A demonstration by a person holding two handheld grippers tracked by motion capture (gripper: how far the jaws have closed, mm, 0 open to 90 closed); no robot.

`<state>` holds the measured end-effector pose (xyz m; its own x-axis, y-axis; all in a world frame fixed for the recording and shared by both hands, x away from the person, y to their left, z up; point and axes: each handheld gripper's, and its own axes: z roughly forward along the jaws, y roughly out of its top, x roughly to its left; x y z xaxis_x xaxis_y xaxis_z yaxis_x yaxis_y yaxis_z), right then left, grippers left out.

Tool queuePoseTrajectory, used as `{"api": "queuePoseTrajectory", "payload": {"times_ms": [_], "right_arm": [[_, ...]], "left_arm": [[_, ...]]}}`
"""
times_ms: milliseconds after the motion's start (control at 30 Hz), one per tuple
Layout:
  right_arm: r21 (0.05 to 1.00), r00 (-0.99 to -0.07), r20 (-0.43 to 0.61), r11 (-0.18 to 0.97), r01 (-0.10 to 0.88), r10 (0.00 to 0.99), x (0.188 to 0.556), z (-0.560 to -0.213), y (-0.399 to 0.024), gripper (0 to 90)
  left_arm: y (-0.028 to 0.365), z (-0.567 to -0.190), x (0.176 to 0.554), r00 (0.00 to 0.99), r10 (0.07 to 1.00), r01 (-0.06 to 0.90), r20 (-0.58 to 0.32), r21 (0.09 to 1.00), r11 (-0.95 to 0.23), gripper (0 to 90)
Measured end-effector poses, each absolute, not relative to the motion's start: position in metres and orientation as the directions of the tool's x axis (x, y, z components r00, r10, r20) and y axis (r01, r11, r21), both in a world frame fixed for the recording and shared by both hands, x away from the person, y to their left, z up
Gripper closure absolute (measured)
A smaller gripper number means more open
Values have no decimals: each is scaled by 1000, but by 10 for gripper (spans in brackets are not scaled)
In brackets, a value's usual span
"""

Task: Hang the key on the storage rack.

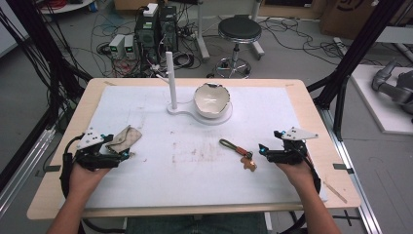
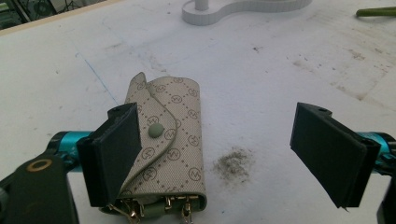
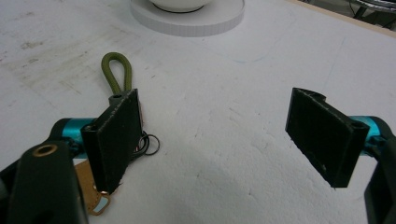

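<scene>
A white mat (image 1: 195,161) covers most of the wooden table (image 1: 311,117). At its twelve o'clock edge sits a white stand (image 1: 195,111) with an upright post (image 1: 170,80) and a chipped white bowl (image 1: 211,100) on its round base. At nine o'clock the left gripper (image 1: 122,152) hovers over a beige patterned pouch (image 1: 124,140); the left gripper view adds what the high view blurs: a green snap button (image 2: 155,130), gold clips at the pouch's near end, and both jaws spread wide, the left one over the flap. At three o'clock the right gripper (image 1: 262,150), jaws also spread, sits just beside a green cord loop (image 1: 230,144) with a tan tag (image 1: 250,164). The right gripper view shows small dark rings (image 3: 148,142), perhaps a key ring, by its left jaw.
</scene>
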<state>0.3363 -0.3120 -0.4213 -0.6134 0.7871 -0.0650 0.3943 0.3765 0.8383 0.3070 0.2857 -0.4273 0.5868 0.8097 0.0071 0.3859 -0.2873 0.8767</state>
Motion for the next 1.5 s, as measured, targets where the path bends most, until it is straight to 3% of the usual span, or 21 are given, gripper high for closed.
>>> {"api": "queuePoseTrajectory", "payload": {"times_ms": [967, 1500], "right_arm": [[832, -643, -72, 402, 383, 762, 338, -421, -302, 189], [773, -725, -72, 498, 394, 685, 354, -433, -265, 189]], "left_arm": [[287, -427, 308, 592, 806, 376, 6, 883, -283, 163], [287, -428, 305, 590, 807, 377, 12, 880, -288, 163]]}}
